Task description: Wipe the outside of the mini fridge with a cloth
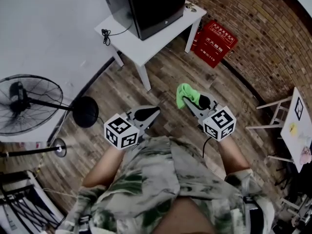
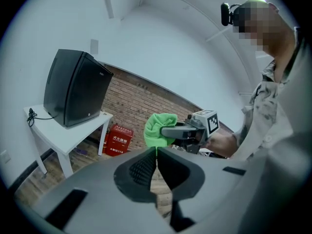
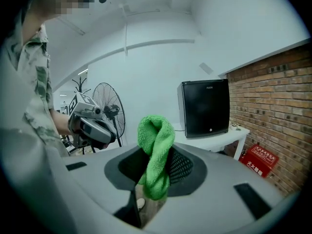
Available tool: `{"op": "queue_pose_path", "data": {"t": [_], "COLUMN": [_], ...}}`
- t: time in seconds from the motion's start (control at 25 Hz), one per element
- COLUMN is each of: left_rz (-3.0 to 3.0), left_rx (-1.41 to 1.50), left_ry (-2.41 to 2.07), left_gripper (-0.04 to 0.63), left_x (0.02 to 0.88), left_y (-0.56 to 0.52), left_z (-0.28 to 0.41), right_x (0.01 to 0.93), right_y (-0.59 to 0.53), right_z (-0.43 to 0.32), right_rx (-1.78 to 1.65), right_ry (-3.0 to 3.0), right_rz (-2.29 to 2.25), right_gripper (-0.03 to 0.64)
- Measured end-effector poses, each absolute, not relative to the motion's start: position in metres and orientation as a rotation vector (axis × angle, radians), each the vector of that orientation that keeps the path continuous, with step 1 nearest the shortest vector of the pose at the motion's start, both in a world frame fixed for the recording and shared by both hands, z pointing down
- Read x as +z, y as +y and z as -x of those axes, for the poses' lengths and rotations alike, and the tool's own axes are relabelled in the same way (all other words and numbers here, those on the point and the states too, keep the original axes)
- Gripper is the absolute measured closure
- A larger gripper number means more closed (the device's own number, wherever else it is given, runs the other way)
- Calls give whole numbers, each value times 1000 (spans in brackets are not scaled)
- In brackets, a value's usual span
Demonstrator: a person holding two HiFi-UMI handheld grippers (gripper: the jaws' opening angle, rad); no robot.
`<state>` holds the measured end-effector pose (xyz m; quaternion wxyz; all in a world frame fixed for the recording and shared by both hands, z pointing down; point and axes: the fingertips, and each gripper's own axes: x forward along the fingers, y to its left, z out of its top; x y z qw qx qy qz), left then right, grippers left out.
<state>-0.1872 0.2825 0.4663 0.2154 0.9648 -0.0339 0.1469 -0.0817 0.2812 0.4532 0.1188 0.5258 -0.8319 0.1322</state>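
A: Where is the mini fridge [image 1: 155, 6]?
B: It stands on the white tabletop [image 1: 141, 48], at the far side of the room. It is black. Both tools are well apart from it, held near the person's body over the wooden floor [image 1: 165, 77].
A: And the cloth?
B: The green cloth [image 3: 156, 135] is in the right tool [image 1: 187, 101]. The jaws are pressed on it. One folded end rises above them and the other end hangs below.
A: What about the left tool [image 2: 156, 155]?
B: Its jaws are brought together, with only a thin slit between them, and nothing is in them. It is near the right tool, on its left.
A: What else is around?
B: A red box [image 1: 214, 43] stands on the floor right of the tabletop, by the brick wall [image 1: 263, 38]. A standing fan [image 1: 29, 104] is at the left.
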Motion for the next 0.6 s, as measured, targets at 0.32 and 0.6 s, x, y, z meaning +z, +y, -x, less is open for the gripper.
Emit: {"op": "queue_pose_path", "data": {"t": [0.32,0.6], "left_rz": [-2664,-2669], "left_rx": [441,466], "left_ry": [-106,-105], "left_gripper": [566,566], "left_x": [477,478], "left_y": [328,342], "left_z": [178,166], "right_x": [455,458], "right_y": [341,367], "right_z": [73,66], "right_rx": [395,424], "right_ry": [-2437,-2451], "right_rz": [-1549,-1568], "right_gripper": [500,500]}}
